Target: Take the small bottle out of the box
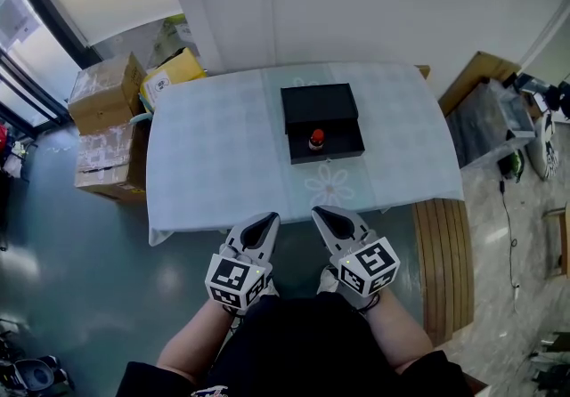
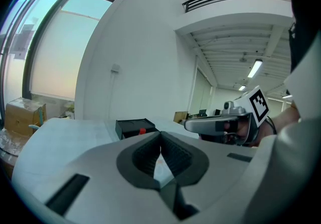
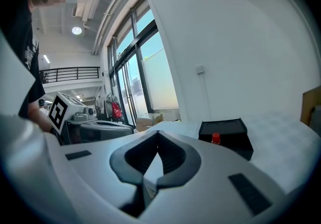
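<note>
A black box lies open in the middle of the cloth-covered table. In its near compartment stands a small bottle with a red cap. Both grippers hover side by side short of the table's near edge, well apart from the box. The left gripper is shut and holds nothing, and so is the right gripper. In the left gripper view the box sits beyond the closed tips. The right gripper view shows the bottle in the box, to the right of its closed tips.
Cardboard boxes and a yellow carton are stacked off the table's left side. A wooden bench runs along the right. A white wall stands right behind the table. Windows line the far left.
</note>
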{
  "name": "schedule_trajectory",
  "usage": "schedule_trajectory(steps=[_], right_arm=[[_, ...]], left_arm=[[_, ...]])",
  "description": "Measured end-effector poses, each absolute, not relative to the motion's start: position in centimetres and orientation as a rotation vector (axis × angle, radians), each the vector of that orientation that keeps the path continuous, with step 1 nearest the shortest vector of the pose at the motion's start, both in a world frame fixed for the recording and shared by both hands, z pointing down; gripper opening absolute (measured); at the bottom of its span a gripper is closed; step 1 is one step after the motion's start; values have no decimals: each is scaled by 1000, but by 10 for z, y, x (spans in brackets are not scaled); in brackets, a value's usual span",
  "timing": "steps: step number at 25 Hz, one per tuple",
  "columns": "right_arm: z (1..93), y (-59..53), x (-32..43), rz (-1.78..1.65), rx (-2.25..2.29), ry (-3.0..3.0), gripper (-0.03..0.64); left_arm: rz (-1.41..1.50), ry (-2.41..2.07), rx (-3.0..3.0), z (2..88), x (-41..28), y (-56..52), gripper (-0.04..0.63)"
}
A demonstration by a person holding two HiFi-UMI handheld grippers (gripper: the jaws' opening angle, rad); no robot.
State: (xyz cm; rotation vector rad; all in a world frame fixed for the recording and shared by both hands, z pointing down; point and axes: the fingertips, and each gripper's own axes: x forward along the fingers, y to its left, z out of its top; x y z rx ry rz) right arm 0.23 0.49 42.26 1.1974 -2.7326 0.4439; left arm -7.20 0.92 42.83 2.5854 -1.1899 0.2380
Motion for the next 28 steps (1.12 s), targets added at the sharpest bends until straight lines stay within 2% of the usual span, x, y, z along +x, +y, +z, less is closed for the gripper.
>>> schedule_trajectory(steps=[28], right_arm=[[419, -9, -41, 386, 1445, -2624, 23]], left_arm=[[252, -986, 2704, 429, -125, 11, 29]])
